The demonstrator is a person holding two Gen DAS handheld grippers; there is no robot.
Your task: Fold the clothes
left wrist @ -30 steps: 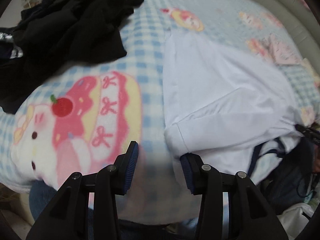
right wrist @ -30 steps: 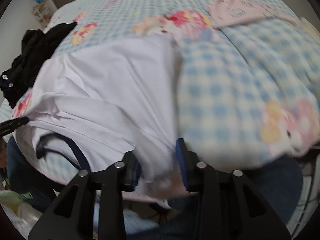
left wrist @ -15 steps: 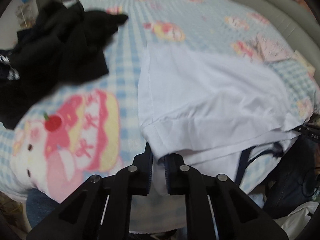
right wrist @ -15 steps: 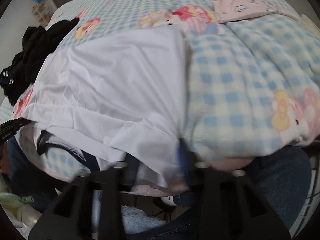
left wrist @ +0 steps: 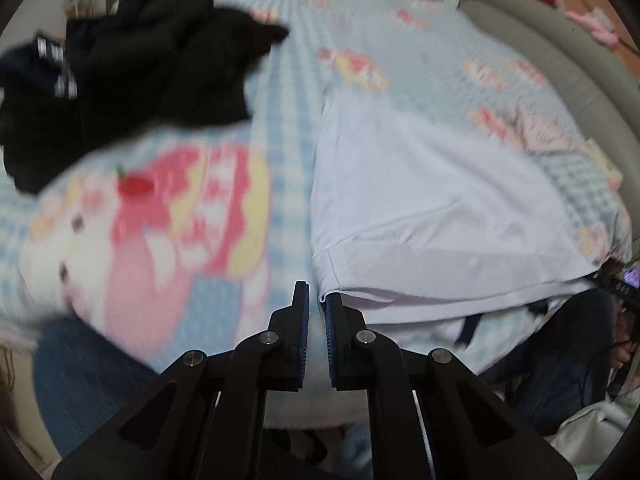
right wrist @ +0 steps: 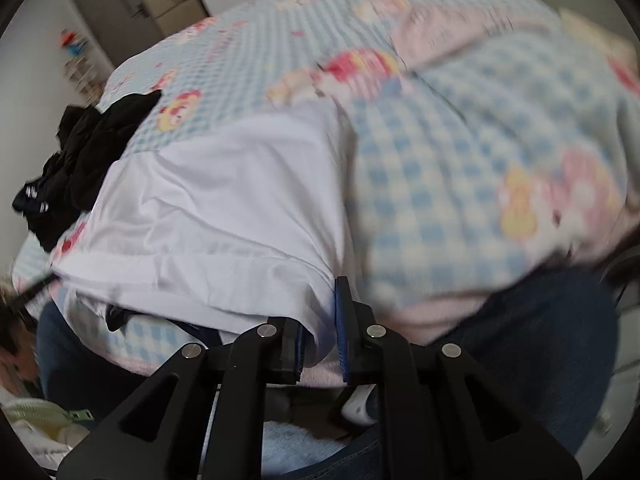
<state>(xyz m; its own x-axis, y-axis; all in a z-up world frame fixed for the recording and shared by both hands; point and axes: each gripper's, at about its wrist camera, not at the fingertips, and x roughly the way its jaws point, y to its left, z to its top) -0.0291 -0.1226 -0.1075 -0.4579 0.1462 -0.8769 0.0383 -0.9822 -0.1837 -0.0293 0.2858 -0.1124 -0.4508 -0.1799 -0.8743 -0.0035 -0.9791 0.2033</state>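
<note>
A white shirt [left wrist: 420, 200] lies spread on the blue checked bedspread [left wrist: 288, 92], its near edge folded over in layers with a dark navy trim showing beneath. My left gripper [left wrist: 316, 300] is shut on the shirt's near left corner, with a thin edge of white cloth between the blue pads. In the right wrist view the same shirt [right wrist: 220, 208] reaches the bed's near edge. There my right gripper [right wrist: 320, 312] is shut on its near right corner, and the cloth drapes over the left finger.
A pile of black clothes [left wrist: 140, 80] sits at the far left of the bed, also visible as the black pile [right wrist: 88, 160]. A grey padded bed frame [left wrist: 540, 48] curves along the right. A person's jeans [right wrist: 520, 340] are below the bed edge. A pink cloth [right wrist: 440, 36] lies at the back.
My left gripper, open a second ago, has shut on the shirt's near left corner. The right gripper has stayed shut on its corner. Both views have shifted and are blurred.
</note>
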